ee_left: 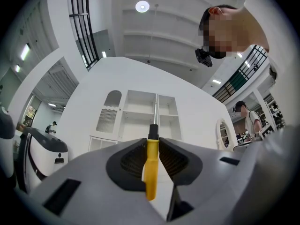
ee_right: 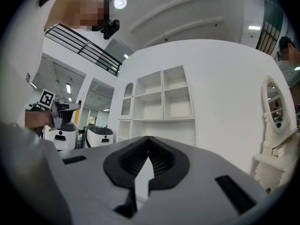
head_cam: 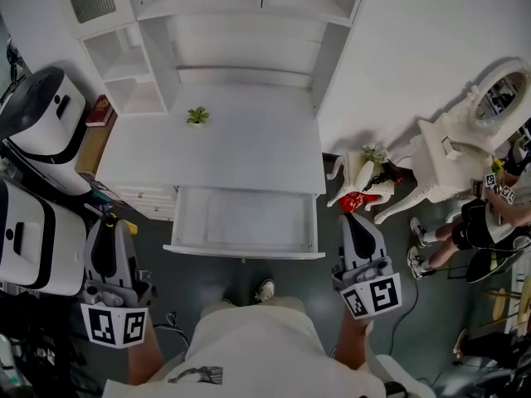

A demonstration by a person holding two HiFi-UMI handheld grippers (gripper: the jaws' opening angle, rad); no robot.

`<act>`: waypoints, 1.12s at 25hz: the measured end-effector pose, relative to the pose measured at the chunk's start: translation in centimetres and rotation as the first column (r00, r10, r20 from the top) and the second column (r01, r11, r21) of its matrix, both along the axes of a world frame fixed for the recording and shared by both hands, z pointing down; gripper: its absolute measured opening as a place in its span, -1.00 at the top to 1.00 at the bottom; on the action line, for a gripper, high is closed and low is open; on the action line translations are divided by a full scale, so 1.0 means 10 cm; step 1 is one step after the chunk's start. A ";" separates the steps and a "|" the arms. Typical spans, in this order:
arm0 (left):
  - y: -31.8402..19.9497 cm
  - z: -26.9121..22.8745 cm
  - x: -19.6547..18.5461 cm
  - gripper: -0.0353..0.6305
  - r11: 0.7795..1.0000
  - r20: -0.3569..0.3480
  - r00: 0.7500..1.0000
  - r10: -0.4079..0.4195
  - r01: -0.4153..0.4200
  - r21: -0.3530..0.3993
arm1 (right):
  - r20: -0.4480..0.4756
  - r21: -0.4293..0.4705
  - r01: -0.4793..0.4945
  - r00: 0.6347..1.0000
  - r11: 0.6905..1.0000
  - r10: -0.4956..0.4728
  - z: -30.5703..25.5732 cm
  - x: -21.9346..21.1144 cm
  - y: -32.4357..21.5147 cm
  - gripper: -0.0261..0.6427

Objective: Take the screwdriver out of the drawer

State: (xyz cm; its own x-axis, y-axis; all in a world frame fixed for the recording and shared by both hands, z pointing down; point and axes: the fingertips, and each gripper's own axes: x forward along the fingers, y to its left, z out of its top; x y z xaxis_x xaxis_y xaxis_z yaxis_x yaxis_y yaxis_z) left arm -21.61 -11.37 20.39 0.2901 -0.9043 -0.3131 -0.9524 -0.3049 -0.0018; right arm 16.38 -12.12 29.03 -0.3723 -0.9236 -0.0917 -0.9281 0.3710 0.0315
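Head view first: your left gripper (head_cam: pixel 110 229) hangs off to the left of the open drawer (head_cam: pixel 242 250), apart from its front edge. A bit of yellow from the screwdriver (head_cam: pixel 110 220) shows at its tips. The drawer is pulled out from under the white desk (head_cam: pixel 232 143), and its inside looks bare. White machines (head_cam: pixel 33 222) stand just beside the left gripper's outer side, so you are tight there; your open room lies toward the drawer. Your right gripper (head_cam: pixel 355 220) sits just past the drawer's right front corner, with a white deer figurine (head_cam: pixel 358 177) near and ahead of it. In the left gripper view, the jaws are clamped on the screwdriver's yellow handle (ee_left: pixel 151 165). It stands upright between the pads, butt end toward the camera, with the black collar and metal shaft rising beyond the tips. Beyond them, well apart, is the white shelf unit (ee_left: pixel 140 114). In the right gripper view, your jaws are pressed together at the tips with nothing between them. The shelf unit (ee_right: pixel 164 97) stands well ahead, and a framed mirror (ee_right: pixel 274 107) stands far off to the right.
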 end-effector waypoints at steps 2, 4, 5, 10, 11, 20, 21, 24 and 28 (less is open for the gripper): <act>0.02 0.01 0.01 0.63 1.000 0.003 1.000 -0.003 0.003 0.001 | 0.000 -0.002 0.006 1.000 1.000 -0.006 0.01 -0.01 0.00 0.89; 0.03 0.02 0.01 0.63 1.000 0.002 1.000 -0.006 0.006 0.001 | 0.001 -0.004 0.009 1.000 1.000 -0.009 0.03 -0.01 0.01 0.89; 0.04 0.02 0.00 0.63 1.000 0.001 1.000 -0.007 0.007 0.000 | 0.002 -0.004 0.011 1.000 1.000 -0.011 0.03 -0.01 0.01 0.89; 0.06 0.05 0.04 0.63 1.000 -0.003 1.000 -0.007 0.007 -0.005 | -0.026 -0.007 0.043 0.999 0.999 -0.044 0.05 -0.07 0.06 0.89; 0.06 0.05 0.05 0.63 1.000 -0.003 1.000 -0.005 0.005 -0.006 | -0.034 -0.009 0.050 0.998 0.999 -0.050 0.05 -0.10 0.07 0.89; 0.06 0.08 0.13 0.63 1.000 0.001 1.000 0.009 -0.009 -0.008 | -0.028 -0.013 0.063 0.998 0.998 -0.064 0.10 -0.12 0.13 0.89; 0.06 0.08 0.13 0.63 1.000 0.001 1.000 0.010 -0.010 -0.008 | -0.027 -0.013 0.063 0.998 0.998 -0.063 0.10 -0.12 0.14 0.89; 0.07 0.07 0.14 0.63 1.000 0.003 1.000 0.013 -0.013 -0.006 | -0.027 -0.012 0.063 0.998 0.998 -0.063 0.09 -0.13 0.14 0.89; 0.07 0.06 0.11 0.63 1.000 0.004 1.000 0.011 -0.011 -0.005 | -0.027 -0.011 0.069 0.997 0.998 -0.070 0.08 -0.18 0.12 0.89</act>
State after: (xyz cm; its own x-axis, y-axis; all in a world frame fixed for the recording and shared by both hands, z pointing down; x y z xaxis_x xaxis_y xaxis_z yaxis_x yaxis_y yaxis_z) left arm -20.54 -10.68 20.96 0.3016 -0.9025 -0.3074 -0.9489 -0.3157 -0.0041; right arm 14.60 -10.94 29.85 -0.4380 -0.8961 -0.0715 -0.8989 0.4351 0.0527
